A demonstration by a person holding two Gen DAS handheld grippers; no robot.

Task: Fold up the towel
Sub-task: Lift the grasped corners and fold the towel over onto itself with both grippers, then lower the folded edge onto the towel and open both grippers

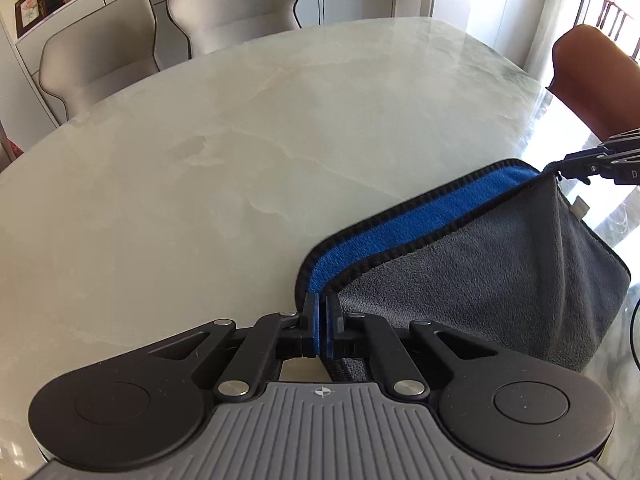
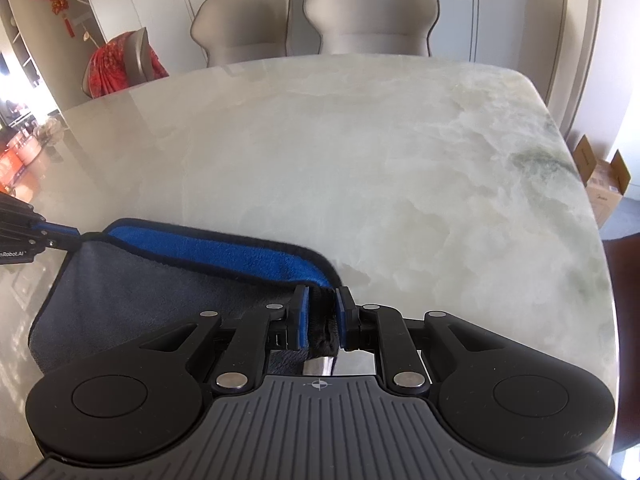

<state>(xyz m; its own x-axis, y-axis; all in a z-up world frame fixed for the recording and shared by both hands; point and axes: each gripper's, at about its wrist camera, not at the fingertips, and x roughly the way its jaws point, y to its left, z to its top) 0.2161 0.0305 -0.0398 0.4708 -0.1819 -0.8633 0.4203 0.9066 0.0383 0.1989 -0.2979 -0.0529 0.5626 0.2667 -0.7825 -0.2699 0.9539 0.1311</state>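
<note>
Towel (image 1: 500, 264) half-folded on table (image 1: 240, 160) | my left gripper (image 1: 321, 322) clamped on near-left corner, right gripper (image 2: 322, 316) clamped on the other | risk: thin left bite slips if I pull unevenly, fold skews

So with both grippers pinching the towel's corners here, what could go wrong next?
The left gripper holds only a thin hem of the towel; it could slip out mid-fold. The right gripper grips bunched fabric, so corners may land misaligned. The towel lies near the table edge and might slide off.
</note>
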